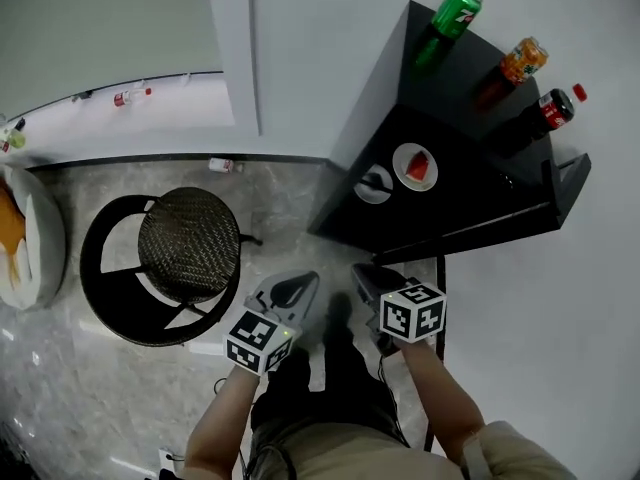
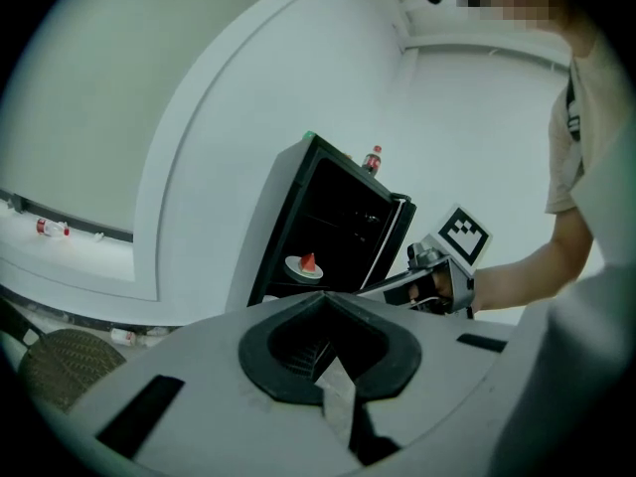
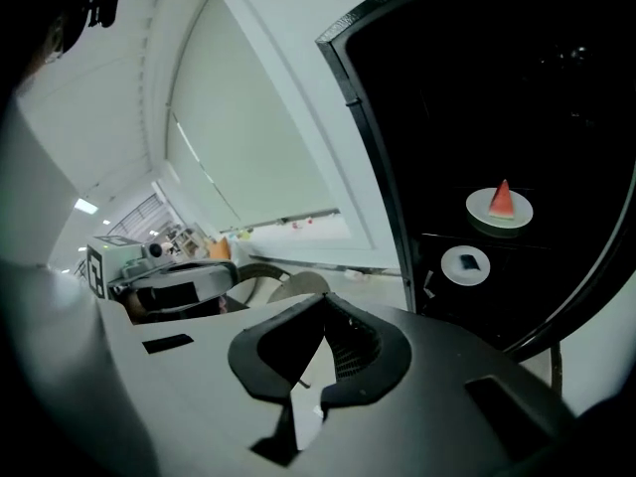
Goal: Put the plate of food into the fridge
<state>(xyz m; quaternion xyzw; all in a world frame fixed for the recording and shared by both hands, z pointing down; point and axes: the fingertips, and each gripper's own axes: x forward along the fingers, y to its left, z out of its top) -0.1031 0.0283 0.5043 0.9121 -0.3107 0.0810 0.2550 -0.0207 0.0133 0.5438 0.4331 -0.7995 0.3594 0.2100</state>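
Left gripper (image 1: pixel 293 290) is closed, jaws together with nothing between them. Right gripper (image 1: pixel 366 280) is the same: pinched closed and empty. I'm holding both side by side in front of the black mini fridge (image 1: pixel 380 108), clear of it. The fridge is open. The plate with the watermelon slice (image 1: pixel 415 166) sits on a shelf inside it, with a smaller plate (image 1: pixel 374 184) just beside it carrying something dark I can't identify. On top of the fridge are a green can (image 1: pixel 457 10), an orange drink bottle (image 1: pixel 523 60) and a cola bottle (image 1: pixel 553 108). A wicker-seat stool (image 1: pixel 188 243) stands on the floor to my left.
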